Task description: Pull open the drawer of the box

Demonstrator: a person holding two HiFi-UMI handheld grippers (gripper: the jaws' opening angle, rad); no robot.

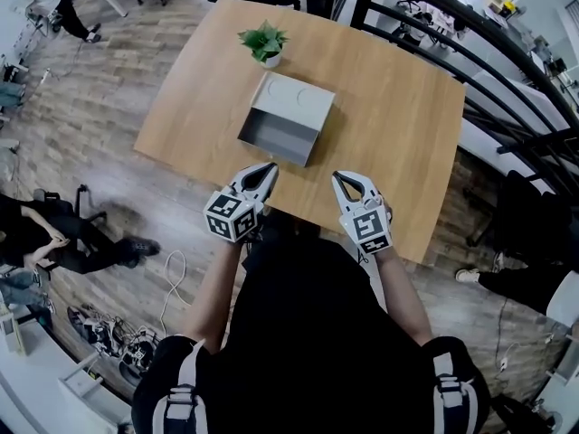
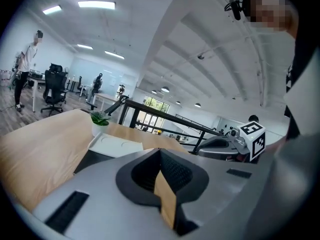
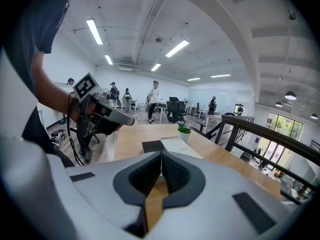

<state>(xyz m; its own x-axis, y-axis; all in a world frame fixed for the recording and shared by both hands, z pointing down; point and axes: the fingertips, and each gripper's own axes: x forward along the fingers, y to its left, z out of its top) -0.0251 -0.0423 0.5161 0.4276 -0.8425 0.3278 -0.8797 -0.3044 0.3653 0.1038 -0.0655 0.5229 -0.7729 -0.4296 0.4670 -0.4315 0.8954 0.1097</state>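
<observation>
we note a wooden table [image 1: 398,134] bearing a white box [image 1: 294,98] near its middle. its grey drawer [image 1: 279,132] stands drawn out toward the near edge. the left gripper [image 1: 270,167] and right gripper [image 1: 339,177] hang over that edge, clear of the drawer, jaws pressed together on nothing. a small potted plant [image 1: 264,43] sits just behind the box.

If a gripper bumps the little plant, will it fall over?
It would probably tip easily: the plant has a small white pot under wide leaves. It looks light, so a gentle push may just slide it on the smooth table. The leaves would likely bend.
</observation>
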